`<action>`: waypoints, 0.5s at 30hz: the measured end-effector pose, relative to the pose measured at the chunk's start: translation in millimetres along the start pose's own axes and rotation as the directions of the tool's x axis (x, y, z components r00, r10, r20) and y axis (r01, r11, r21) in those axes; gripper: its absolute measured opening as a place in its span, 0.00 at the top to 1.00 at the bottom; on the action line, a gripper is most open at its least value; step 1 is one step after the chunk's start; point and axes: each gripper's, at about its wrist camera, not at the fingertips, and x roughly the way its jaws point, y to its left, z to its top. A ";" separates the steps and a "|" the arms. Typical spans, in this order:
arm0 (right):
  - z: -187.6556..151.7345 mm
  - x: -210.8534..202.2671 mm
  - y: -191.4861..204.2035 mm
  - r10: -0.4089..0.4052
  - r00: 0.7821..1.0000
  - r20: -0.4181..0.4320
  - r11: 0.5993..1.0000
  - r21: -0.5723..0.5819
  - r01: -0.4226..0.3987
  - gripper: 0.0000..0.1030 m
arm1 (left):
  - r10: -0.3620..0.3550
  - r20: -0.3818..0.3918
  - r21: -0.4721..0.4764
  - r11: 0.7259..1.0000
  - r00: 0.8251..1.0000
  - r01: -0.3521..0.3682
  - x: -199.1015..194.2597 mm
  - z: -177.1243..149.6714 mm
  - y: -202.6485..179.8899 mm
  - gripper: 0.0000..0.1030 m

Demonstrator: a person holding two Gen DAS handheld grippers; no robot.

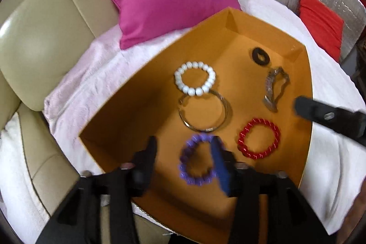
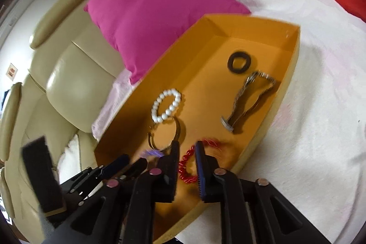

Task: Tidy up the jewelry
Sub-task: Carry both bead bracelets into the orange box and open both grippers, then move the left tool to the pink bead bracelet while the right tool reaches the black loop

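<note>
Jewelry lay spread in the orange box (image 1: 141,93), where the left claw (image 1: 185,152) stood spread beside the purple bracelet (image 1: 196,161) and the right claw (image 2: 186,150), slightly parted, straddled the red bracelet (image 2: 186,169), apparently just set down apart for sorting.

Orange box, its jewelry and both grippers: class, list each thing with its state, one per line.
Orange box: open, no lid.
Purple bracelet: flat, between the left gripper fingers, not pressed.
Red bracelet: flat, released.
Right gripper: open over the red bracelet.
Silver bangle: touching the white bracelet.
</note>
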 end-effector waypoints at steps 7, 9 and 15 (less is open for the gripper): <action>-1.9 -85.5 -63.6 -0.086 0.982 0.170 0.996 0.052 0.078 0.78 | 0.001 0.172 0.064 0.998 0.985 -0.012 -29.3 7.2 -31.1 0.48; -9.7 -111.6 -95.5 -0.138 0.971 0.197 0.988 0.098 0.120 0.78 | -0.009 0.220 0.112 0.994 0.975 -0.016 -37.5 7.7 -50.1 0.48; -42.9 -174.7 -198.0 -0.273 0.935 0.225 0.936 0.287 0.205 0.78 | -0.083 0.291 0.229 0.973 0.953 0.015 -55.5 2.5 -115.6 0.45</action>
